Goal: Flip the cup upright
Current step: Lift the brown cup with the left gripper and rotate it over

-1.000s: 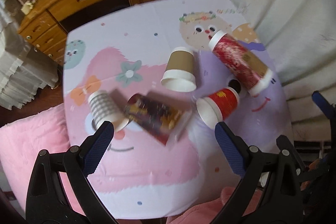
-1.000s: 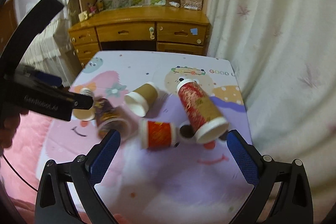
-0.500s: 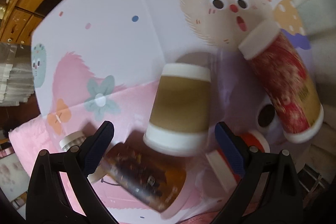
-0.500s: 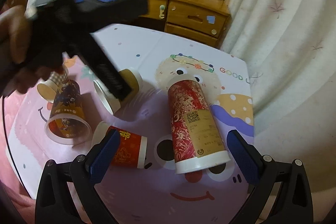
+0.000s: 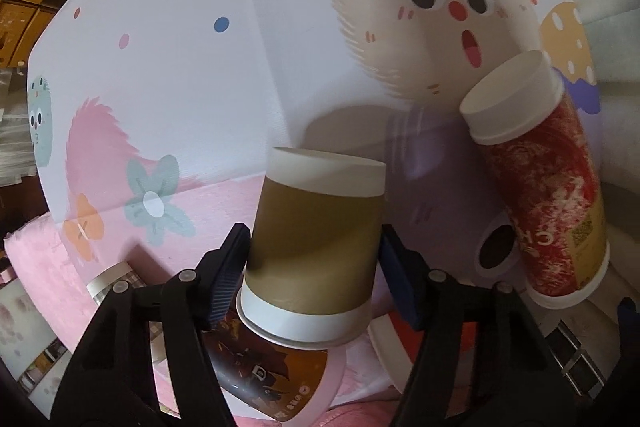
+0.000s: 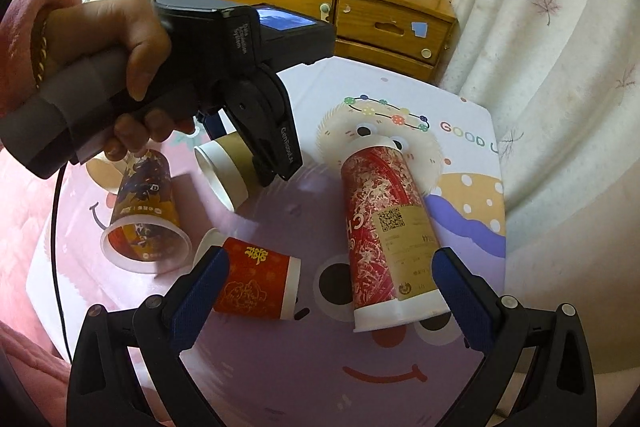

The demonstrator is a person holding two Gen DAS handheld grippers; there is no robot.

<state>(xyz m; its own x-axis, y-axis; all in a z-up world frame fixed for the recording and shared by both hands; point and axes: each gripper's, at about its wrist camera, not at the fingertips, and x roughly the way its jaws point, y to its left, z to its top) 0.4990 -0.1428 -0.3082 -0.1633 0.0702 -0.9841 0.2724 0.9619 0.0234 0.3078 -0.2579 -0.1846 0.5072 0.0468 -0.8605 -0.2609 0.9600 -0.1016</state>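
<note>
A brown paper cup point(image 5: 316, 247) with white rim and base lies on its side on the cartoon table mat point(image 5: 200, 27). My left gripper point(image 5: 314, 251) is shut on the brown cup, one finger on each side of its body. In the right wrist view the brown cup point(image 6: 228, 163) shows with its mouth toward the camera, the left gripper point(image 6: 256, 131) clamped over it. My right gripper point(image 6: 328, 283) is open and empty above the mat point(image 6: 460, 147), over a small red cup point(image 6: 256, 283).
A tall red cup point(image 6: 384, 231) lies on its side at the right, also in the left wrist view point(image 5: 540, 195). A dark printed cup point(image 6: 144, 211) and a striped cup point(image 5: 114, 277) lie at the left. A wooden dresser point(image 6: 360, 11) stands behind; a curtain point(image 6: 540, 27) hangs right.
My left gripper has come down onto the brown cup and closed on it. My right gripper has moved closer over the small red cup and the tall red cup.
</note>
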